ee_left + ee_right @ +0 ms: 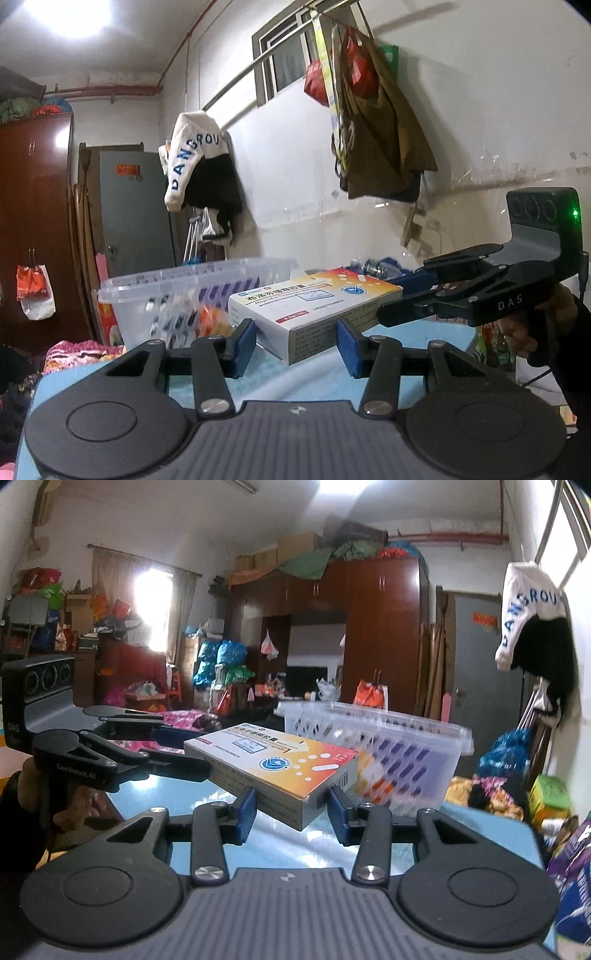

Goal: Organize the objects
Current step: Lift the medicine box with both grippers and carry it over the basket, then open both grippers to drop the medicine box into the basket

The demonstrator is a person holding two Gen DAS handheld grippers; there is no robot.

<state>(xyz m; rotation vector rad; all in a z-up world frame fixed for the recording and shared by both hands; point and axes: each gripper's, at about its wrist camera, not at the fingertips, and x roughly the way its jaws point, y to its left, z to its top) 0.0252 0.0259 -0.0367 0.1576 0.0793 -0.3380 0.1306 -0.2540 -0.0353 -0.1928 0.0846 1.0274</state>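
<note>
Both grippers, your left gripper (pixel 296 349) and right gripper (pixel 291 818), clamp opposite ends of the medicine box (pixel 314 306), carried clear above the blue table (pixel 314 380). Judged light and stiff, its thin card would likely crush, so hold it by the short end faces and squeeze gently. At eleven o'clock from the box, just beyond, stands the clear slotted basket (pixel 192 291). Clothing hangs on the white wall (pixel 461 122) at twelve; wardrobes crowd the cluttered room.

medicine box (pixel 314 314) above table (pixel 303 376), between left gripper (pixel 297 345) and right gripper (pixel 291 812), plastic basket (pixel 192 291) just behind it
</note>
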